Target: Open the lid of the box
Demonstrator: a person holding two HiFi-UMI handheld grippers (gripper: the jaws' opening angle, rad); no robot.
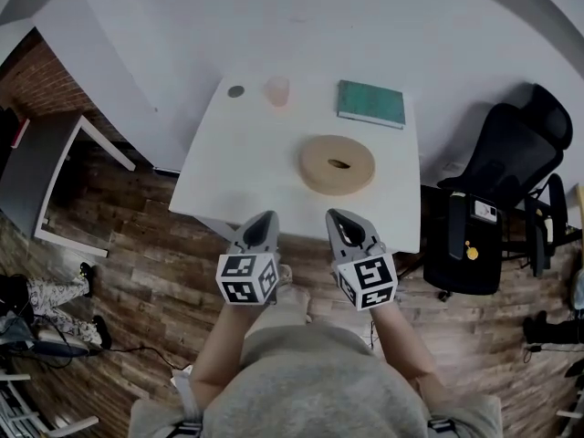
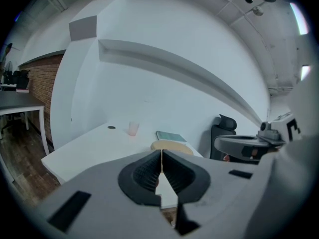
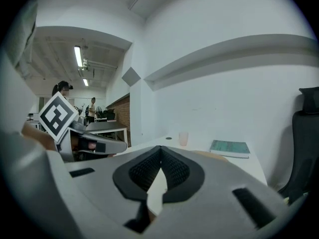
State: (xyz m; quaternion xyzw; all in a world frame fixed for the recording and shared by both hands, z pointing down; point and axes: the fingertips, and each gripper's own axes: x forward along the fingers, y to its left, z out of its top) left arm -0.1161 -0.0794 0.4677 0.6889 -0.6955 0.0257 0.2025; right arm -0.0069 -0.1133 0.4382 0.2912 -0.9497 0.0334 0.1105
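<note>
The box (image 1: 337,164) is a round, flat, tan container with a small dark slot in its lid, standing mid-table on the white table (image 1: 246,153). My left gripper (image 1: 265,217) and right gripper (image 1: 336,214) hover side by side over the table's near edge, short of the box and touching nothing. Both are shut and empty. In the left gripper view the jaws (image 2: 161,151) meet in a thin line, with the box (image 2: 172,146) just beyond. In the right gripper view the gripper (image 3: 160,148) is likewise shut, and only a tan sliver of the box (image 3: 204,152) shows.
A green book (image 1: 370,103) lies at the table's far right, a pale pink cup (image 1: 277,92) and a small dark disc (image 1: 235,91) at the far edge. A black office chair (image 1: 511,153) stands right of the table, a grey desk (image 1: 36,167) to the left.
</note>
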